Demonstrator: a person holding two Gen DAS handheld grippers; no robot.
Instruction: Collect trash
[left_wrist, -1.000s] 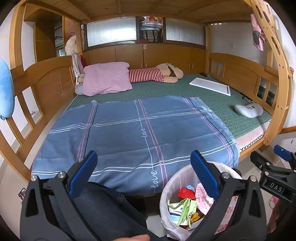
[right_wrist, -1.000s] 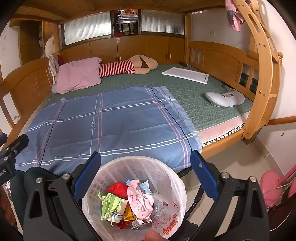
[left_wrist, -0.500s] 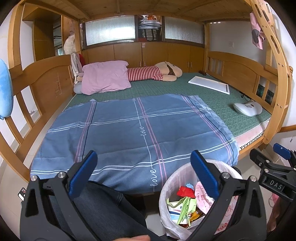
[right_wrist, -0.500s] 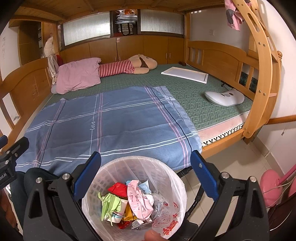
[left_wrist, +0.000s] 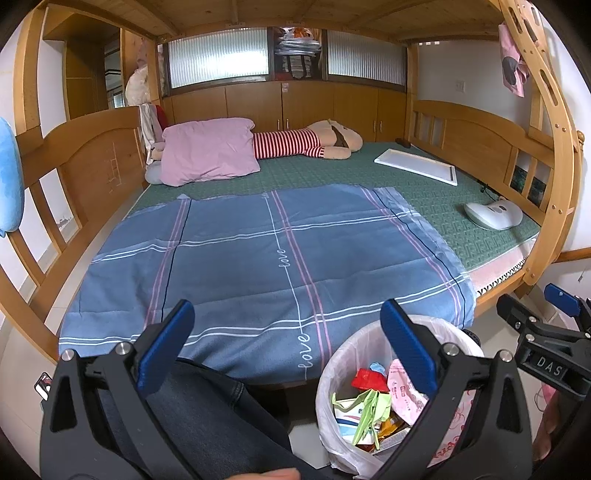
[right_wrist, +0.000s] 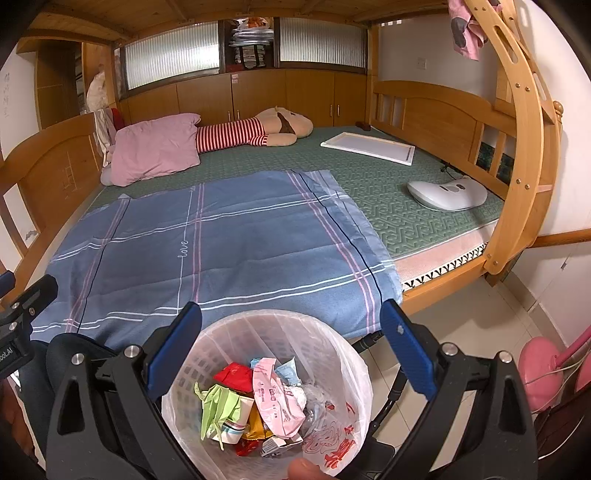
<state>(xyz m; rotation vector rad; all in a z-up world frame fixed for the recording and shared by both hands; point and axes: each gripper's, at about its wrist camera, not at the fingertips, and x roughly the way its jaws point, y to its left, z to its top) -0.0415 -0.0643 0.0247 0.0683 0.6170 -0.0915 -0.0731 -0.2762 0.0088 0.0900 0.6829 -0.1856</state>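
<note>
We see both grippers held over the floor at the foot edge of the bed (right_wrist: 436, 278). Right gripper (right_wrist: 291, 347) has its fingers (right_wrist: 404, 350) spread wide, nothing between them, hovering right above the trash bin (right_wrist: 343, 354). Bin is lined with a white bag and sits just beside the bed's wooden edge, under the overhang of the blue blanket (right_wrist: 221, 243). Trash (right_wrist: 258, 398) inside: crumpled wrappers, red, green, pink, orange; individual pieces hard to sort out. Left gripper (left_wrist: 286, 347) fingers (left_wrist: 166, 343) also spread wide and empty, over a dark denim leg (left_wrist: 207, 417); bin (left_wrist: 332, 373) sits to its right, partly hidden behind the right-side finger. Blanket surface looks bare, no loose trash on it that we can make out. Open tile floor (right_wrist: 458, 321) right of the bin up to the ladder post (right_wrist: 517, 147). On the green mat: white board (right_wrist: 369, 146), white device (right_wrist: 448, 192), pink pillow (right_wrist: 155, 151), striped plush (right_wrist: 255, 131), all well apart from the grippers. Bin's bottom is cut off by the frame in both views; a fingertip edges in at the bottom.
</note>
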